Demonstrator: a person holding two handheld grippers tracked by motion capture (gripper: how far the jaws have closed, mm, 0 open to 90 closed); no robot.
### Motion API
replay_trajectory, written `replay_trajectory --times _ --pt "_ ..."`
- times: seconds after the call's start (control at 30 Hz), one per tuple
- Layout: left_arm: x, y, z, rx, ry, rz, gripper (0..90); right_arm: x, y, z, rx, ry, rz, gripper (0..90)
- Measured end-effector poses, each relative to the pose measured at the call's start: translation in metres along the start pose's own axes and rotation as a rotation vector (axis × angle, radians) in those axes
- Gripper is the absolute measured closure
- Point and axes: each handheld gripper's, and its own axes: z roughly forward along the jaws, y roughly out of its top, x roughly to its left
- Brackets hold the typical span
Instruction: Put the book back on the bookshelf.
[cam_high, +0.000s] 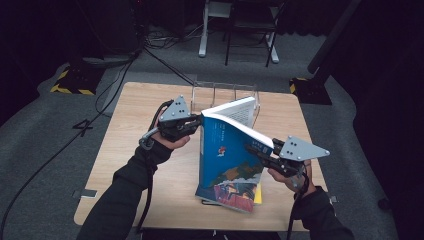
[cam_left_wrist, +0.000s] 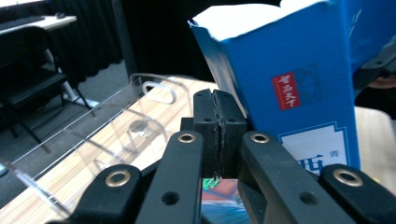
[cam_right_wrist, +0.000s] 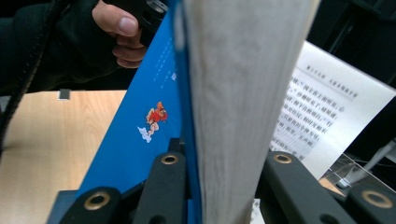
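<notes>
A blue book (cam_high: 225, 155) stands lifted above the wooden table (cam_high: 140, 160), its picture cover facing me and its white pages fanning up and back. My right gripper (cam_high: 253, 149) is shut on its right edge. In the right gripper view the thick page block (cam_right_wrist: 233, 70) and blue cover sit between the jaws of the right gripper (cam_right_wrist: 224, 161). My left gripper (cam_high: 198, 120) is at the book's top left corner. Its pads (cam_left_wrist: 219, 130) are pressed together against the blue book (cam_left_wrist: 299, 84). I cannot tell if a thin cover edge is caught between them.
Another colourful book (cam_high: 231, 196) lies flat under the lifted one near the table's front edge. A clear acrylic book rack (cam_high: 220, 92) stands at the table's back, and it is also beside the left gripper (cam_left_wrist: 116, 121). Chairs and cables are on the floor beyond.
</notes>
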Motion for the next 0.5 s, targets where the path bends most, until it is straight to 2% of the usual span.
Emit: replay_trajectory --times 0.07,0.17,0.3,0.4,0.5 --pt "-0.004 0.001 -0.002 -0.006 -0.003 0.003 86.8 0.001 -0.001 -0.002 -0.004 0.004 0.003 76.1" --pt "-0.018 0.004 -0.008 -0.020 -0.019 0.023 86.2 0.008 -0.001 -0.011 -0.019 0.015 -0.011 75.5" --pt "-0.028 0.005 -0.016 -0.023 -0.026 0.046 81.0 0.016 0.001 -0.019 -0.021 0.029 -0.024 75.2" --pt "-0.034 0.002 -0.021 -0.033 -0.034 0.037 76.5 0.025 0.000 -0.023 -0.031 0.031 -0.042 75.3" --pt "-0.041 0.000 -0.025 -0.035 -0.027 0.045 72.6 0.028 -0.001 -0.025 -0.035 0.035 -0.055 75.3"
